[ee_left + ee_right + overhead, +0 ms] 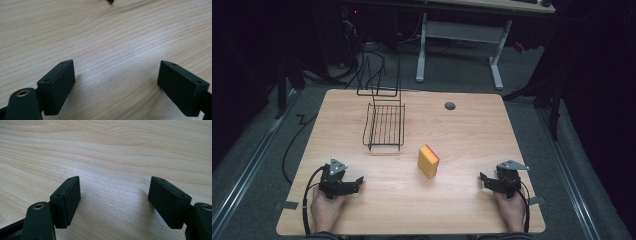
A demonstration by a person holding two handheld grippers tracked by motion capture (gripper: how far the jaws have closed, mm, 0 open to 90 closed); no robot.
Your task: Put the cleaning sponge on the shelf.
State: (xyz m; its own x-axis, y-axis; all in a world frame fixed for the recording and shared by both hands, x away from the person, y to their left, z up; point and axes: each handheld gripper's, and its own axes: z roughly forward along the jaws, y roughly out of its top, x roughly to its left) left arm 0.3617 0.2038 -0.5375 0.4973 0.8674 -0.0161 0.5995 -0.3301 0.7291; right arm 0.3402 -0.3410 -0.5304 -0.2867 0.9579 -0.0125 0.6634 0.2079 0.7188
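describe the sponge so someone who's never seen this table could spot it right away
On the light wooden table, look just right of the black wire rack, near the middle. The sponge is a small yellow block with a red edge, the one brightly coloured thing there.

I can read no text, label, brand, number or sign on anything here, from any side.

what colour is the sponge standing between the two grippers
The sponge is yellow with a thin red-pink layer along one side; the high view shows it best.
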